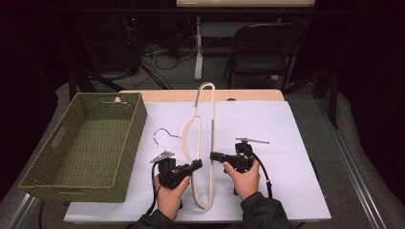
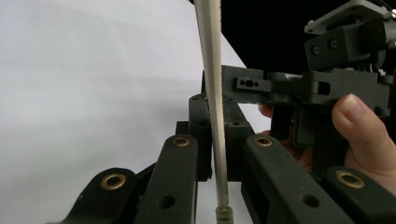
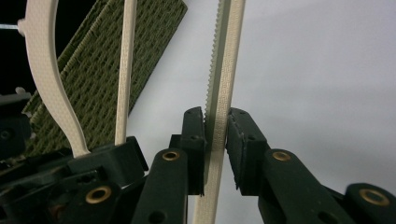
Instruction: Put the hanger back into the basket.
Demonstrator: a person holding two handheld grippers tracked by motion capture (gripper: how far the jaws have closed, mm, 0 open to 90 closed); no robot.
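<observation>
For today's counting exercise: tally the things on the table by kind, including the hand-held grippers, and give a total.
Clothes hanger: 1
Woven basket: 1
White table cover: 1
Hand-held grippers: 2, the left gripper and the right gripper, each closed on the hanger
Total: 5

A lab-like recording room: dark surrounds, tangled floor cables (image 1: pixel 160 55), a folding chair (image 1: pixel 262 47), white-covered table (image 1: pixel 286 143).

I see a cream plastic hanger (image 1: pixel 204 143) with a thin dark metal hook (image 1: pixel 165 132). It stands on end, tilted, its long ribbed bar just in front of my right gripper (image 1: pixel 216 155). Its curved shoulder runs past my left gripper (image 1: pixel 197 164), hook pointing away left.
</observation>
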